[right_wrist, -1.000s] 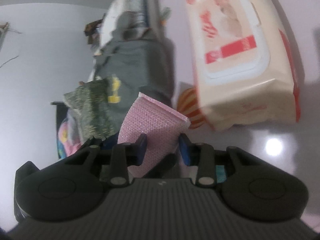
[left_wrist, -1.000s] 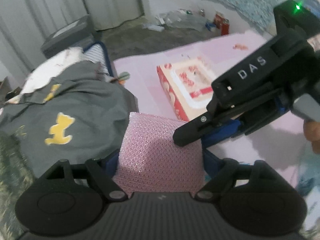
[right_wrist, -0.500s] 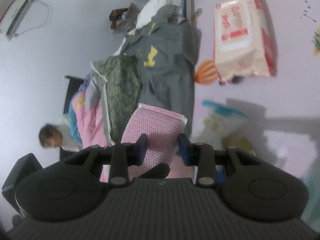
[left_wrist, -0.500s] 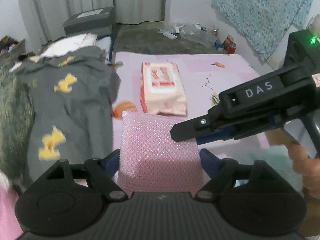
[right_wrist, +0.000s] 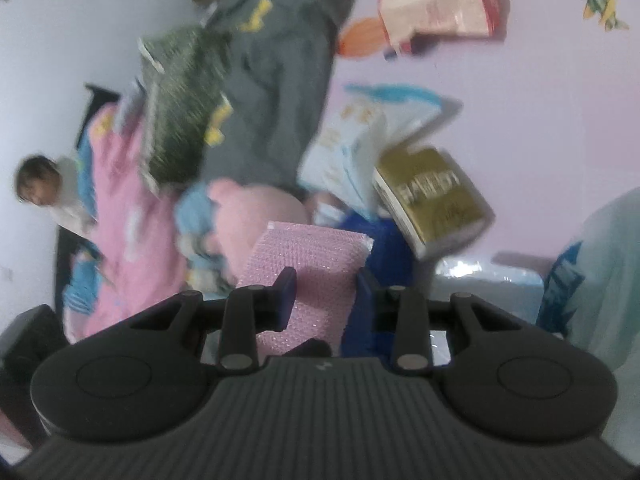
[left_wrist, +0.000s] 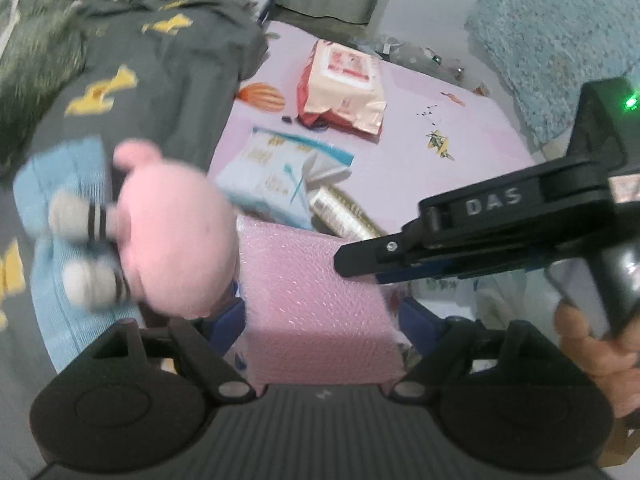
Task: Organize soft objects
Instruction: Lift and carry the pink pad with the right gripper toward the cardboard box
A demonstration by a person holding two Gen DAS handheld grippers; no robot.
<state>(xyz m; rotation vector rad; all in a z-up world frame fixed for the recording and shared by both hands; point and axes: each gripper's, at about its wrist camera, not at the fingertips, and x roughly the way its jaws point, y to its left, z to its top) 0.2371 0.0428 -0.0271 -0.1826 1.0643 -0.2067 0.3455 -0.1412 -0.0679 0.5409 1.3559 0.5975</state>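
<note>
You are gripping the pink bubble-wrap pouch (left_wrist: 316,296) in both hand-held grippers, left (left_wrist: 320,320) across its width, right (right_wrist: 326,292) apparently pinching its lower-right edge, long axis running toward the frame's top.

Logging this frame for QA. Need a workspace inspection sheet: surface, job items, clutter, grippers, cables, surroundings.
Surface: pink bedsheet, printed, crowded.
Job's things: pink bubble-wrap pouch held between both grippers; pink plush toy beside it; grey garment spread behind.
Clutter: wet-wipes pack, light-blue packet, gold book.
Grippers: left hand-held gripper clamps the pouch's sides; right hand-held gripper pinches its edge.
Cables: nothing seen.
Surroundings: teal towel on wall; a person in the background.
</note>
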